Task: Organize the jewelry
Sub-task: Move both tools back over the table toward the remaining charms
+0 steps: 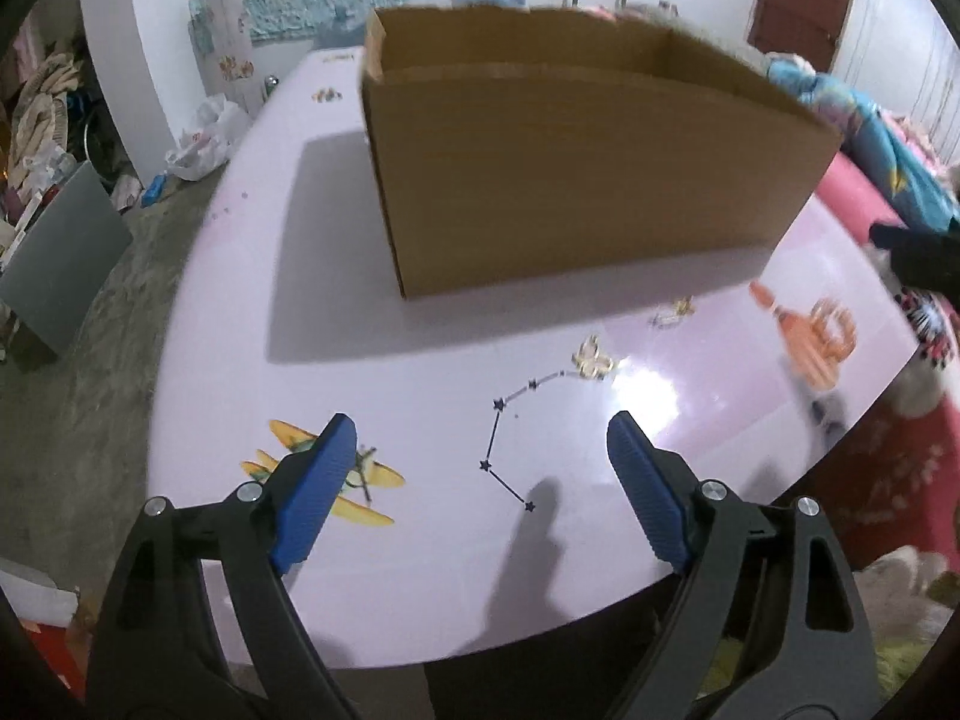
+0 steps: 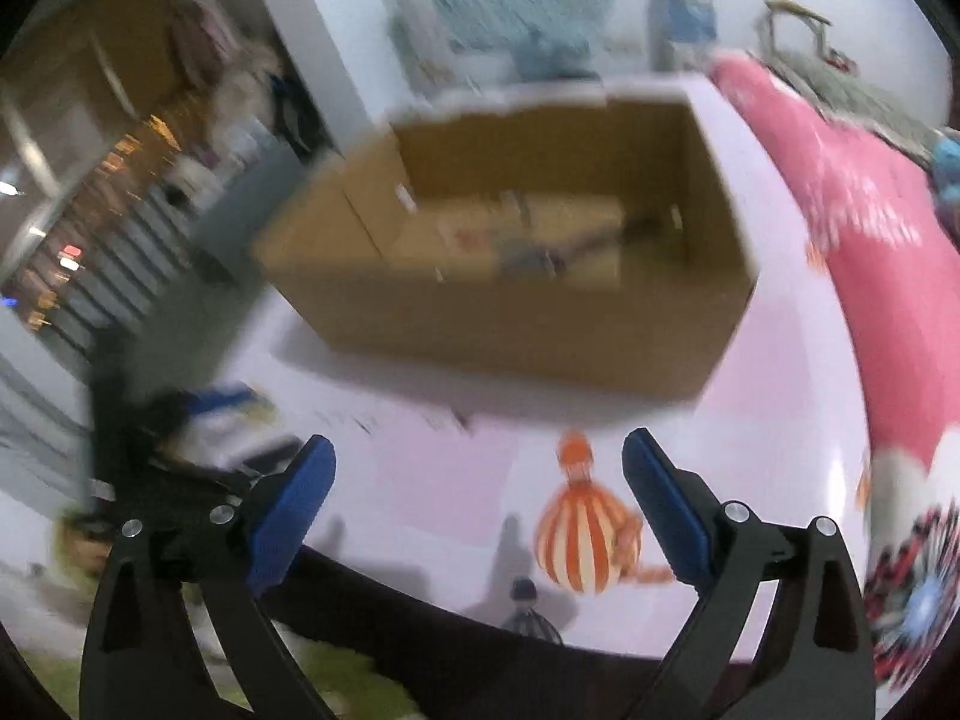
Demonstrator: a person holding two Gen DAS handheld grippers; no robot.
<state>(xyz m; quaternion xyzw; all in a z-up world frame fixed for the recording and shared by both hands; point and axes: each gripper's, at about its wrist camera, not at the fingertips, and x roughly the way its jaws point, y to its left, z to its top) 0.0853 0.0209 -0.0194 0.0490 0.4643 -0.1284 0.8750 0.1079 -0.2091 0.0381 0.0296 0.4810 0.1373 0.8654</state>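
Both blue-padded tongs, left tongs [image 1: 480, 480] and right tongs [image 2: 480, 516], gape empty over the glossy lilac worktop [image 1: 360, 330], where small gold jewelry pieces [image 1: 594, 360] lie beside the open brown cardboard box [image 1: 570, 180]; thin, flat pieces may slip from the pads or skid off the edge

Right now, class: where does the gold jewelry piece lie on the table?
In the left wrist view, the gold jewelry piece lies on the pale table, right of centre, just in front of the cardboard box.
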